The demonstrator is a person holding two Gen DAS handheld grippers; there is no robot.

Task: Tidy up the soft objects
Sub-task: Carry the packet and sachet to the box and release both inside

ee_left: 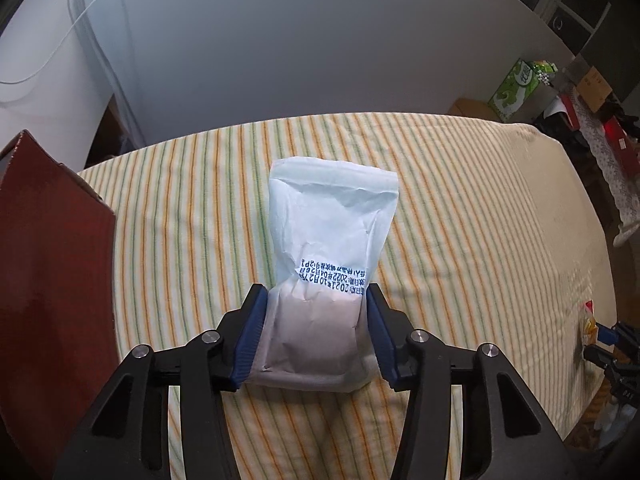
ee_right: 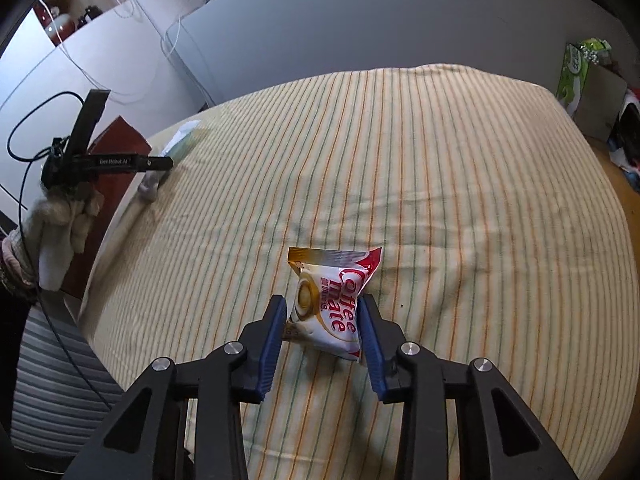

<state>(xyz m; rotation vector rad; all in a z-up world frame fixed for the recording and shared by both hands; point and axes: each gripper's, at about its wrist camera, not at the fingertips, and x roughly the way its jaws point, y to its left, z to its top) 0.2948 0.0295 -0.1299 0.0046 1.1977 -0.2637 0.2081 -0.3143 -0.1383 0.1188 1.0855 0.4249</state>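
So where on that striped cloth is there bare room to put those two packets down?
Most of the striped cloth is bare: the wide middle and far stretch beyond the Coffee mate sachet, up to the grey wall. It is tighter at the left edge, where the dark red box stands beside the white packet.

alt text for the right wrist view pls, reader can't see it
The right tool is closed on a small Coffee mate sachet, blue pads pressing its sides, above a striped cloth. At far left, the left tool holds a pale packet near a red-brown box.
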